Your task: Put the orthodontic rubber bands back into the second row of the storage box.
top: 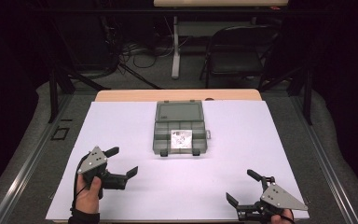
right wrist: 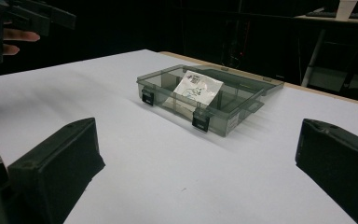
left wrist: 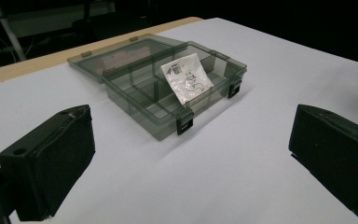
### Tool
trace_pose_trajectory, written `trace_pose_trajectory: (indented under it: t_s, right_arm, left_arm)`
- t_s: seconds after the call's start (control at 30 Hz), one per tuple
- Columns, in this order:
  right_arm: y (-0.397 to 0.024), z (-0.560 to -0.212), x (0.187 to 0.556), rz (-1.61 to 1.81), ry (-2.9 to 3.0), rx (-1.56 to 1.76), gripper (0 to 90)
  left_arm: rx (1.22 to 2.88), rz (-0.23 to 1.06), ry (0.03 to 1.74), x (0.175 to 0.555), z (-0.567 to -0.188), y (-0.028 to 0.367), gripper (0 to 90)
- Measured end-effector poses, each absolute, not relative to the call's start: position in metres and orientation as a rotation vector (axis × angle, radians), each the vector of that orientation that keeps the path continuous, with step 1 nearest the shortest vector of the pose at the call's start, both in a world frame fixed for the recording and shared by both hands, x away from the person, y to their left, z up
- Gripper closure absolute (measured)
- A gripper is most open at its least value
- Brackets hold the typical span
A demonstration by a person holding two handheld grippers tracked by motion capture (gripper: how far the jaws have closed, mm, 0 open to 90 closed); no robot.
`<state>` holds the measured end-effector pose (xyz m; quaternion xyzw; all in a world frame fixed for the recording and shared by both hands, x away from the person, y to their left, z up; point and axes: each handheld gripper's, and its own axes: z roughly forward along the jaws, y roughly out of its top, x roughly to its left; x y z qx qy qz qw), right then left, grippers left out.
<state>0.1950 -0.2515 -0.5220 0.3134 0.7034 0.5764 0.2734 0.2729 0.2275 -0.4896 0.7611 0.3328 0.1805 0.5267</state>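
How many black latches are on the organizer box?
2: both on the box's near front wall, one latch toward its left corner, the other latch toward its right.

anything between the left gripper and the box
Nothing: bare white sheet lies between the open left gripper and the box, in its own view.

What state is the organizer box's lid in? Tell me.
Open. The lid lies flat behind the organizer box, showing the compartments and a small packet resting across them.

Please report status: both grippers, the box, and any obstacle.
Left gripper open, empty; right gripper open, empty. Compartment box lid open, white packet lying across its dividers. White table cover bare between grippers and box.
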Motion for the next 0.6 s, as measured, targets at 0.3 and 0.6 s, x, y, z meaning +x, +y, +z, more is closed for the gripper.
trace_pose_trajectory:
  t_s: [0.3,0.6]
  right_arm:
    - [-0.252,-0.522,0.195,1.550,1.892,0.845,0.0]
    - [-0.252,-0.522,0.195,1.549,1.889,0.849,0.0]
  left_arm:
    - [1.778,0.456,0.840,0.263,-0.499,0.244,0.4]
    - [1.754,0.467,0.864,0.263,-0.505,0.251,0.4]
